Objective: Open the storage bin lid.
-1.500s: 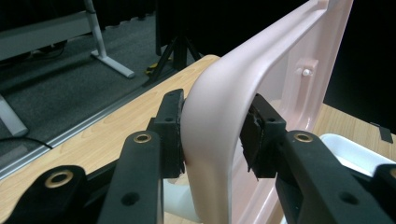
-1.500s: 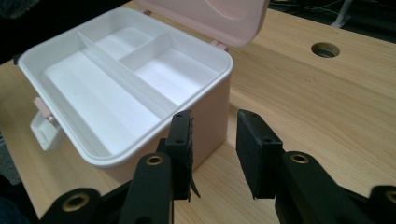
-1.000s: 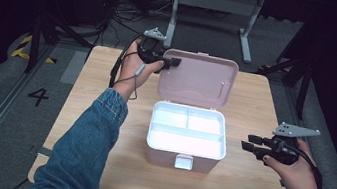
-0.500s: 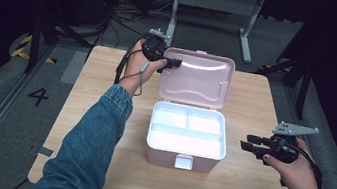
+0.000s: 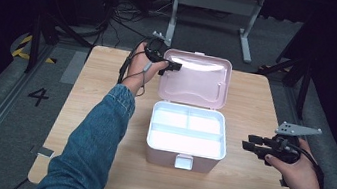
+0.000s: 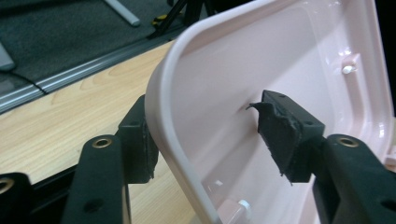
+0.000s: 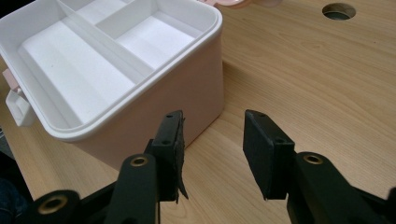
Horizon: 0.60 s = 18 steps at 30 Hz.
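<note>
High view, pink box (image 5: 184,155) open, lid (image 5: 198,81) between left tongs (image 5: 173,67)

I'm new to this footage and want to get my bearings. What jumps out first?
The pink box sits open mid-table, its white tray divided into compartments that look empty, its lid standing up behind. The left gripper straddles the lid's left edge, one jaw outside and one inside, with a gap at the inner pad, so no firm grip shows. The right gripper hovers open beside the box's right wall, holding nothing.
</note>
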### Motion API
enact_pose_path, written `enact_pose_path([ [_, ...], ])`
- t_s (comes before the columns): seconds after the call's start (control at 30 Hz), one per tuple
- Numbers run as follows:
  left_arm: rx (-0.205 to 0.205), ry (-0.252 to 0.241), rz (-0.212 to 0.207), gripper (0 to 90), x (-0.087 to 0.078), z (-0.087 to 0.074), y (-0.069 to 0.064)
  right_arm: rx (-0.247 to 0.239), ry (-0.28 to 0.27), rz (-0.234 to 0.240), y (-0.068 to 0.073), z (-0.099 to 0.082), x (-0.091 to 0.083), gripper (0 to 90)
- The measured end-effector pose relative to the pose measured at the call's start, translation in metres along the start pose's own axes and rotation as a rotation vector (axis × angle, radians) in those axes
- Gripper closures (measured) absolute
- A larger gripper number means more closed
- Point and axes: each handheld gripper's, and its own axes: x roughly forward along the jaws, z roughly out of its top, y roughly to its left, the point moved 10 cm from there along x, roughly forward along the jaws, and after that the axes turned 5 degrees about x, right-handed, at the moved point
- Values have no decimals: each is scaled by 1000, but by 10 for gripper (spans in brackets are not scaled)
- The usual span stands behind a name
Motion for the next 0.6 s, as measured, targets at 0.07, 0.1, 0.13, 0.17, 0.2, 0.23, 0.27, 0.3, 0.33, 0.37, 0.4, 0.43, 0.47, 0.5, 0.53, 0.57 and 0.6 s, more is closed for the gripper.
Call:
enact_pose_path([
  [0.07, -1, 11, 12, 390, 4, -3, 2, 2, 2, 2, 0, -1, 0, 591],
  [0.1, 3, 27, 14, 382, 6, -5, 3, 3, 4, 2, 0, -1, 0, 591],
  [0.13, 1, 32, 14, 374, 7, -7, 3, 5, 7, 3, -1, -2, 1, 591],
  [0.17, 0, 37, 13, 371, 8, -8, 4, 5, 8, 3, -1, -2, 1, 591],
  [0.2, -4, 44, 19, 368, 10, -10, 5, 5, 8, 3, -1, -2, 1, 590],
  [0.23, -7, 54, 17, 364, 11, -13, 7, 7, 7, 3, -2, -2, 0, 590],
  [0.27, -18, 56, 19, 363, 13, -15, 8, 7, 5, 3, -2, -2, 0, 589],
  [0.3, -17, 68, 20, 364, 14, -17, 10, 8, 4, 5, -2, -2, 0, 589],
  [0.33, -34, 78, 22, 367, 16, -21, 11, 9, 4, 6, -2, -2, 0, 588],
  [0.37, -43, 95, 25, 375, 17, -24, 13, 8, 4, 6, -2, -2, 0, 587],
  [0.4, -48, 110, 30, 382, 18, -26, 15, 9, 4, 5, -2, -2, 0, 587],
  [0.43, -48, 123, 36, 390, 20, -30, 17, 12, 5, 5, -2, -2, 0, 587],
  [0.47, -51, 131, 37, 393, 20, -31, 18, 12, 5, 3, -3, -3, 0, 587],
  [0.5, -60, 139, 37, 393, 22, -34, 18, 13, 5, 3, -3, -3, 0, 587],
  [0.53, -61, 140, 34, 390, 23, -35, 19, 15, 4, 5, -3, -2, 0, 587],
  [0.57, -61, 140, 34, 388, 23, -35, 19, 15, 4, 5, -3, -2, 0, 587],
  [0.6, -66, 142, 33, 384, 25, -37, 19, 15, 4, 9, -3, -2, 0, 586],
])
